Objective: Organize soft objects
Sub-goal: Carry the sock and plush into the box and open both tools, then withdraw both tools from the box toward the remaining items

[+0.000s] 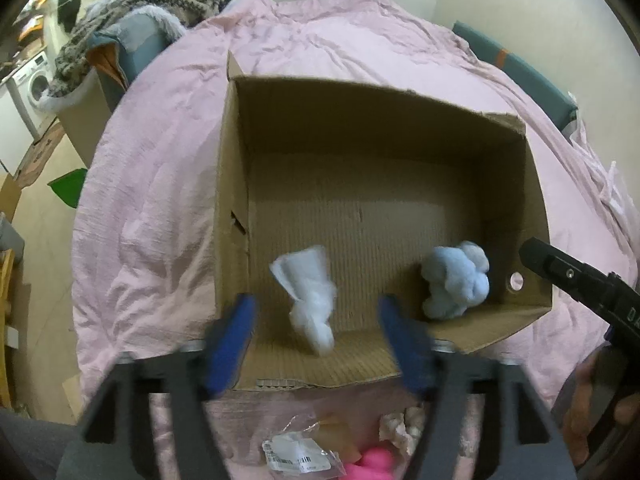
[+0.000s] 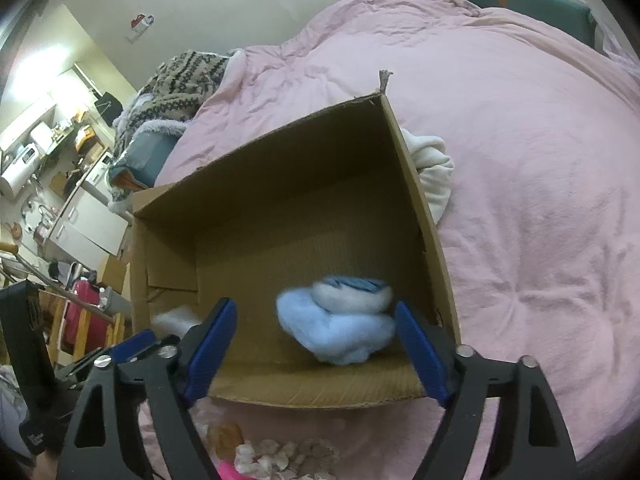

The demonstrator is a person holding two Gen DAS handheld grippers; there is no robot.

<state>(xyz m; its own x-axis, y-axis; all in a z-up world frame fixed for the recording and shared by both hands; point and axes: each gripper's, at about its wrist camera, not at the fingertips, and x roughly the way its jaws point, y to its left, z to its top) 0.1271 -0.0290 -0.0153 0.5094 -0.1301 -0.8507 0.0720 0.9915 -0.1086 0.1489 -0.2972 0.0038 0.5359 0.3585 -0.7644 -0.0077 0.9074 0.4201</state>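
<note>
The remaining loose soft items lie on the pink bedcover (image 1: 152,208) at the bed's near edge, just outside the near wall of the cardboard box (image 1: 236,216): a beige crumpled soft piece (image 1: 400,426), a bright pink soft item (image 1: 370,466) and a clear plastic packet (image 1: 300,454), all close together. In both wrist views these items sit below and behind the jaw tips, so either gripper would need to draw back toward the near edge and tip downward to reach them. The beige piece shows no clear long axis; the pink item is cut off by the frame. Inside the box, a white soft bundle (image 1: 310,296) lies on the floor near the near wall, long axis running roughly from near wall to far wall, directly ahead between the jaws of the left gripper (image 1: 316,332), which stand spread and hold nothing. A light blue soft bundle (image 2: 340,316) rests in the near right corner of the box, between the spread, empty jaws of the right gripper (image 2: 316,344). The left gripper appears slightly nearer the packet and pink item. A white cloth (image 2: 434,168) lies on the bedcover against the box's right wall, outside it.
</note>
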